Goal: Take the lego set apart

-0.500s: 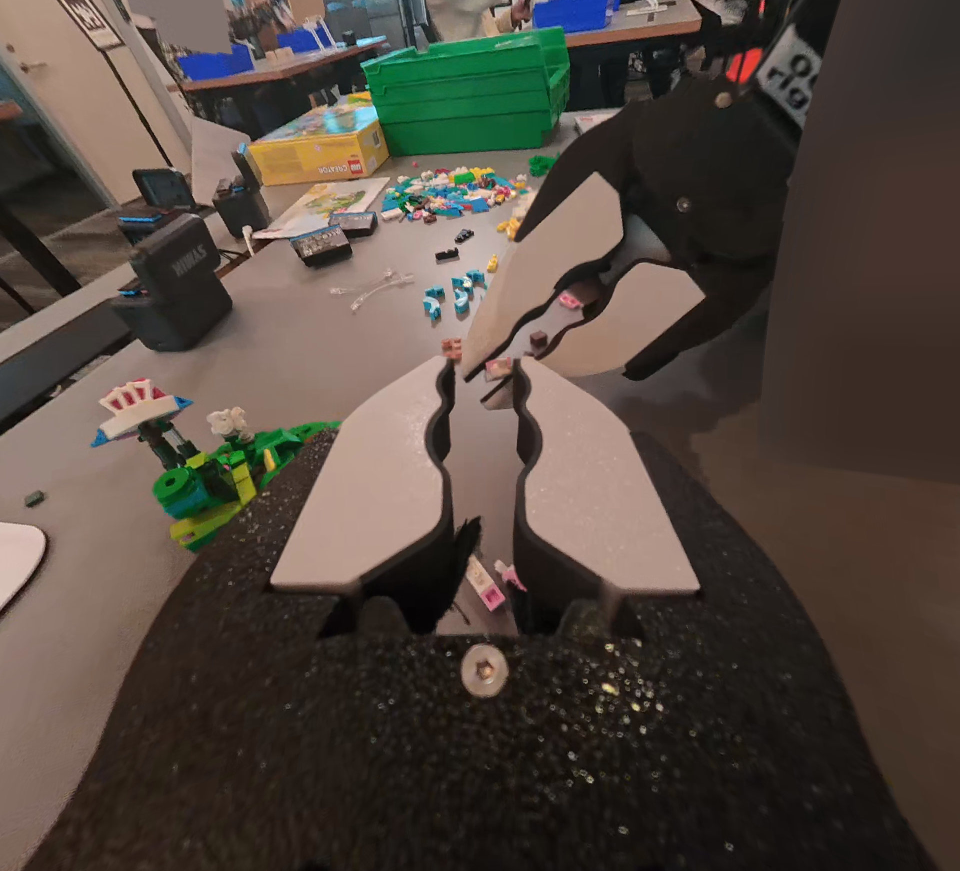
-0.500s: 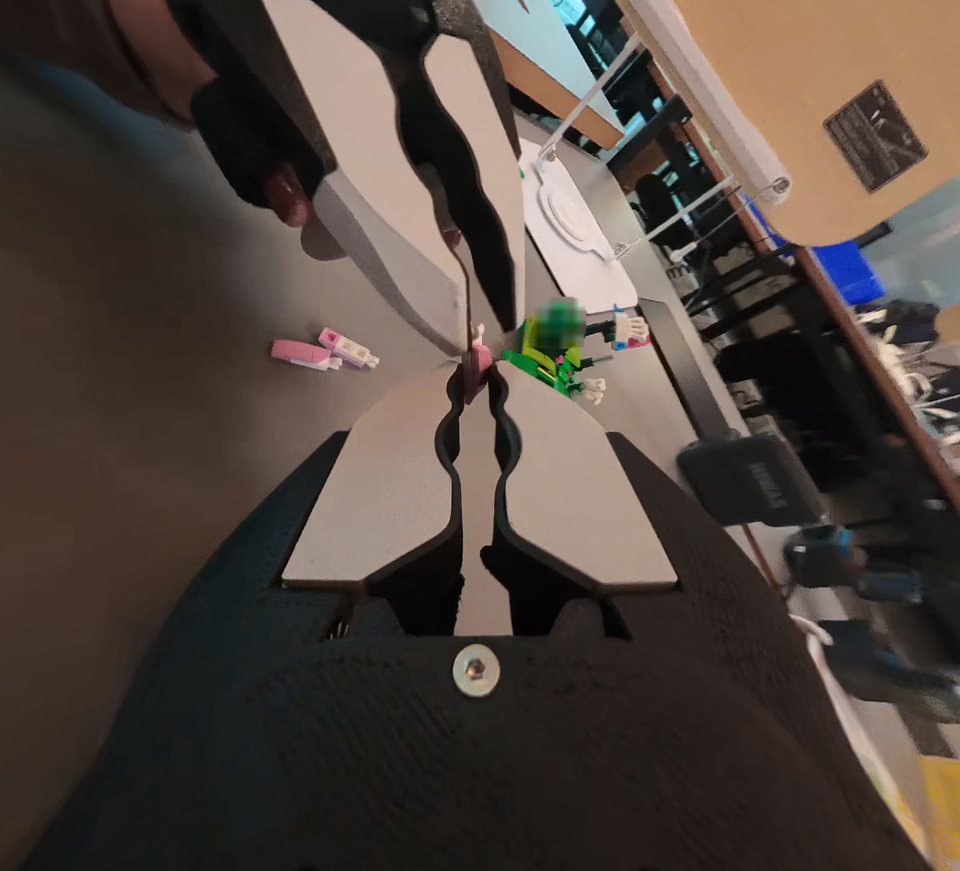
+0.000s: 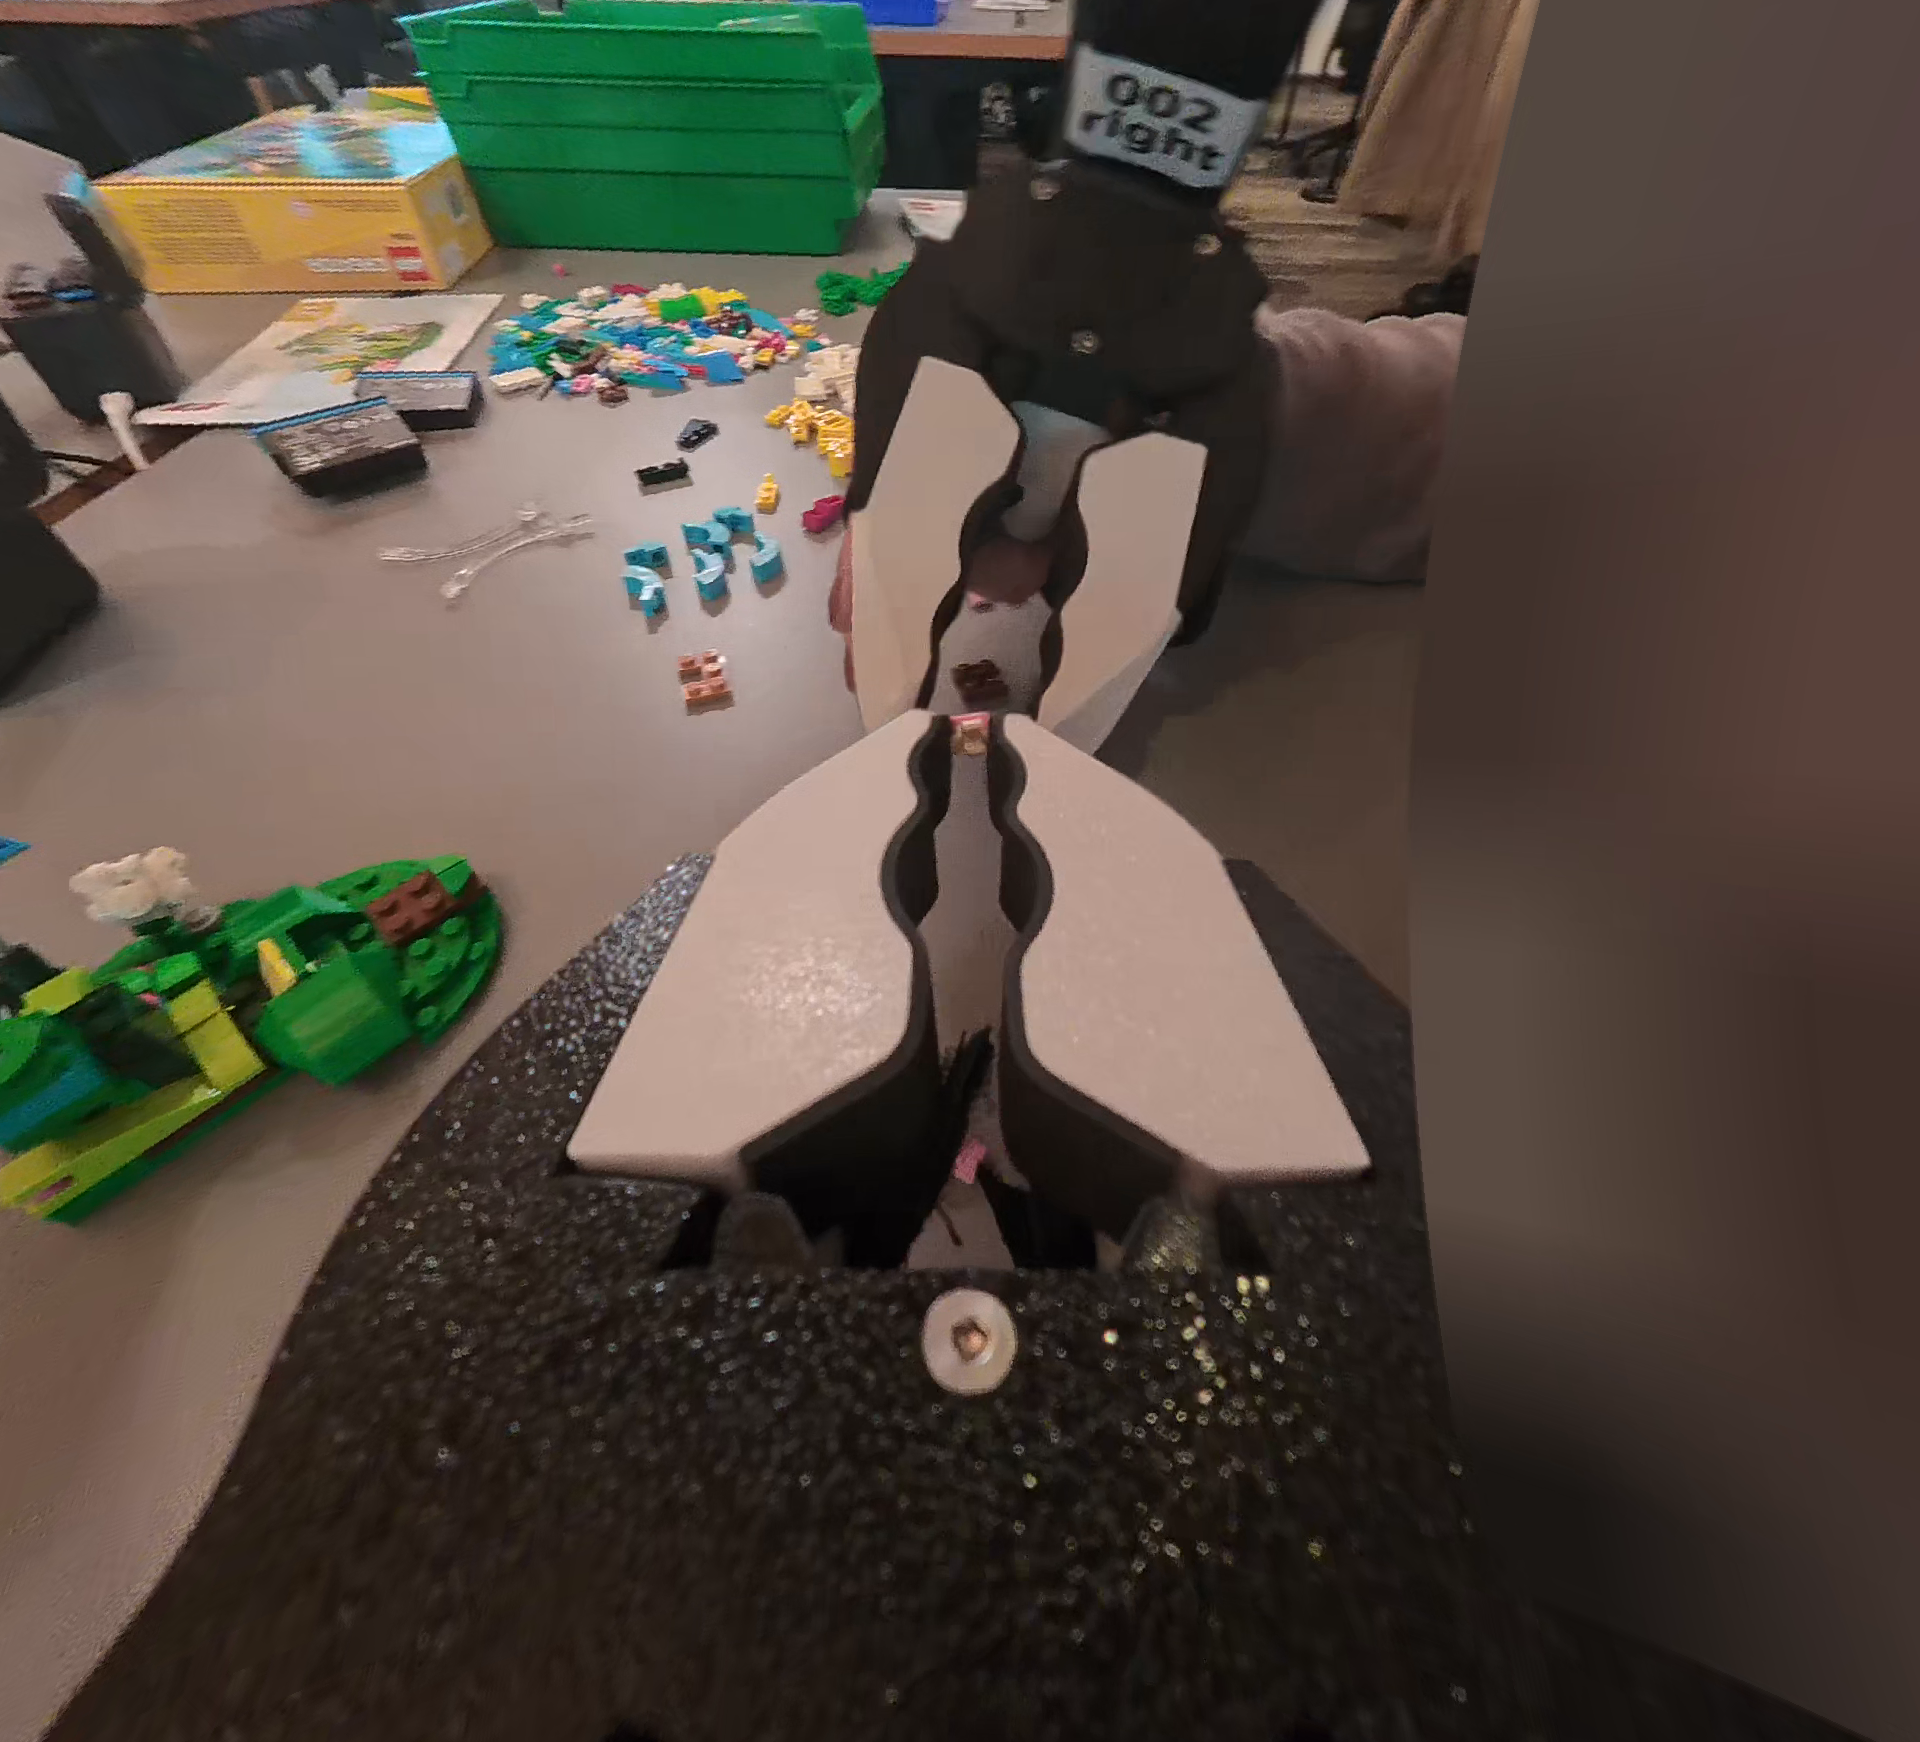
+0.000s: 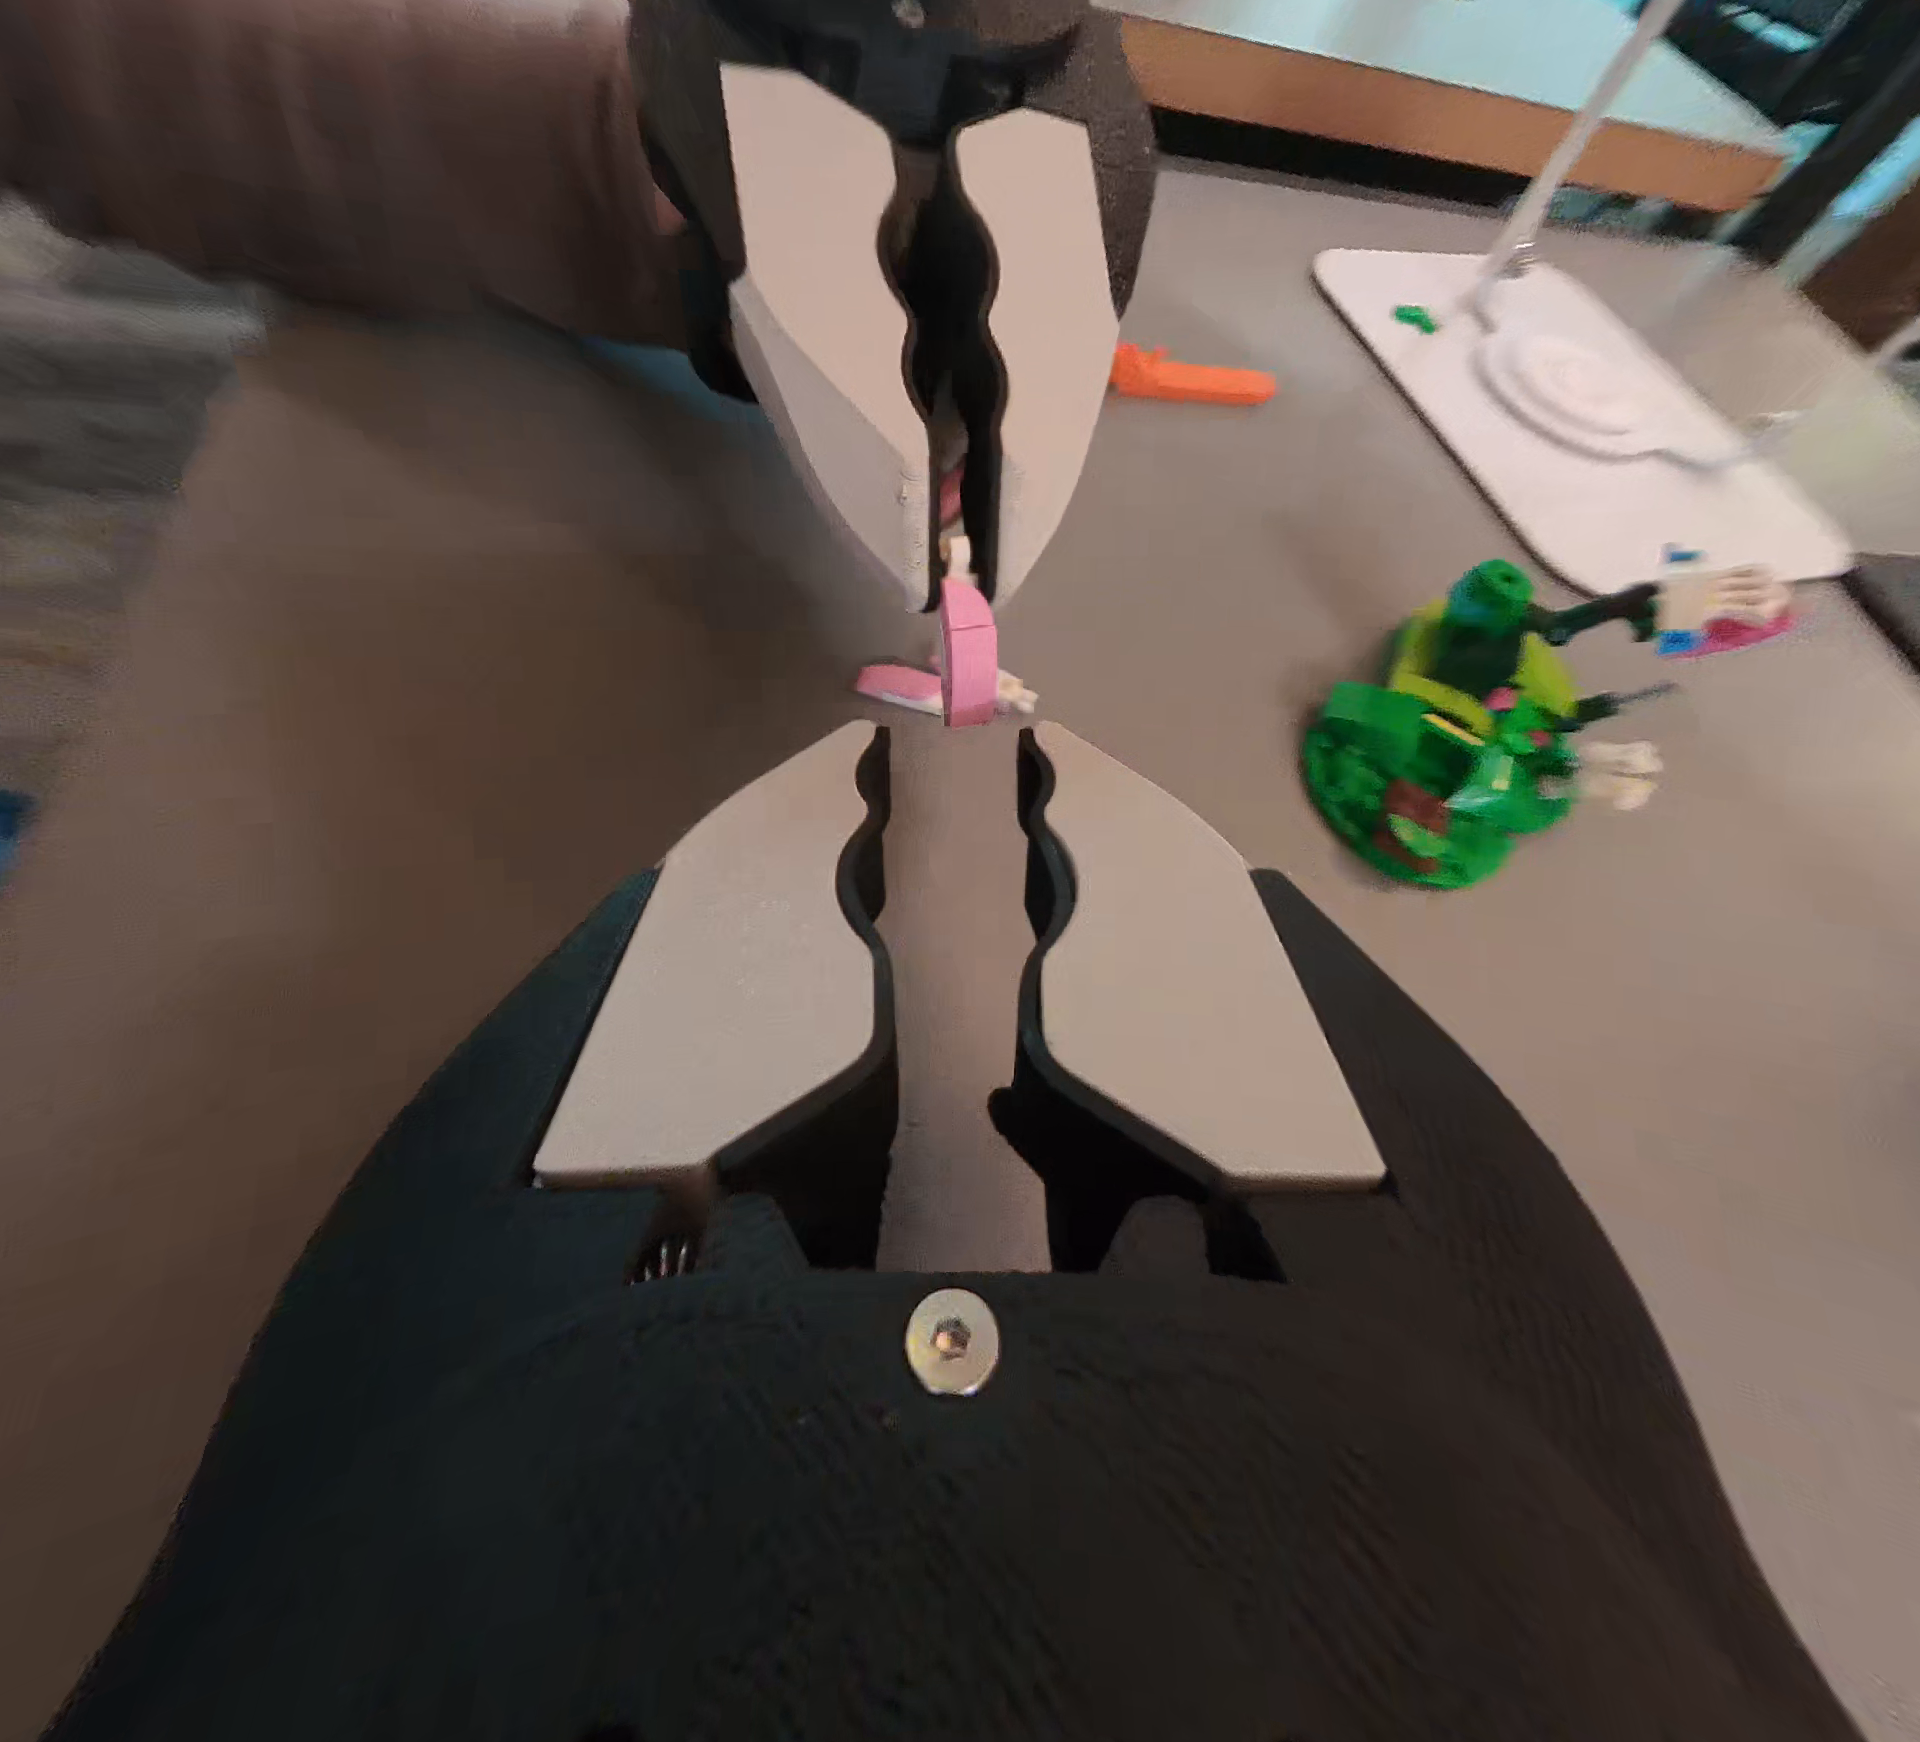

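While both grippers meet tip to tip above the surface, the scene reads as follows.

Table [image 3: 312, 705]: grey surface that carries all the items listed below.
Green bins [image 3: 644, 123]: stacked at the far edge of the surface.
Yellow box [image 3: 291, 217]: lying flat at the far edge, just beside the bins.
Stand base [image 4: 1558, 404]: flat white plate resting on the surface, beyond the model in the right wrist view.
Left gripper [image 3: 971, 731]: held above the surface, with the claw closed to a narrow gap and clamped on the pink piece at the fingertips.
Right gripper [image 4: 951, 736]: faces the left gripper head-on. The claw stands moderately wide and grips nothing, and the pink piece hangs just at its mouth.
Lego model [image 3: 260, 996]: green build with a rounded base, standing on the surface to the left of the left gripper and apart from both claws.
Loose brick pile [image 3: 644, 336]: mixed colours, spread on the surface in front of the bins.
Blue curved bricks [image 3: 696, 554]: small cluster between the pile and the grippers.
Brown brick [image 3: 704, 679]: lying alone, near the gripper tips.
Pink piece [image 4: 968, 664]: small, upright, and pinched at its top end by the left claw, clear of the surface.
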Demonstrator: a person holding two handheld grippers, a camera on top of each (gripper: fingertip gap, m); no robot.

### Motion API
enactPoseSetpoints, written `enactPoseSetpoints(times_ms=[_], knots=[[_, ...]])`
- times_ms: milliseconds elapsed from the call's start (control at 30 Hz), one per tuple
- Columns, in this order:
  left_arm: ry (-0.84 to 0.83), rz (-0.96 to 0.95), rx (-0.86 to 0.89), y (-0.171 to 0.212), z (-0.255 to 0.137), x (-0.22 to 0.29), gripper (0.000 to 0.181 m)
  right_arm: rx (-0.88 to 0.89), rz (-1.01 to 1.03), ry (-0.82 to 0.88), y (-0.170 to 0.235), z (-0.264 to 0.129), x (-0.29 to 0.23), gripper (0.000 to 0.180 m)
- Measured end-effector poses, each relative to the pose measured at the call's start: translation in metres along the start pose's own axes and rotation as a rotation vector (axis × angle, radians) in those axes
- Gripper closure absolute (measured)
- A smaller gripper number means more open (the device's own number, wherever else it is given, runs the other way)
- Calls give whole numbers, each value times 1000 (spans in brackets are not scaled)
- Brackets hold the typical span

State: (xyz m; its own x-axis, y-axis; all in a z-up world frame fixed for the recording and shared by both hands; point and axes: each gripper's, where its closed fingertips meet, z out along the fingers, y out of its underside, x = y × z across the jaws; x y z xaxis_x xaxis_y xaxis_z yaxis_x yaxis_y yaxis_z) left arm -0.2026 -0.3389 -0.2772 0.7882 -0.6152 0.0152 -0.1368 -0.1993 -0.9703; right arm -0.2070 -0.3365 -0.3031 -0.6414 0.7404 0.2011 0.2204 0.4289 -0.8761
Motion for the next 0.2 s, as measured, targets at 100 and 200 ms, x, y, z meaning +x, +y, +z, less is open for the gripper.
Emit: enactPoseSetpoints(times_ms=[100,200], knots=[[42,-4,1,0,1,6,174,63,84,-82,-6,-3,-6,160],[79,-11,33,-5,1,12,174,91,99,-104,-10,-4,-9,169]])
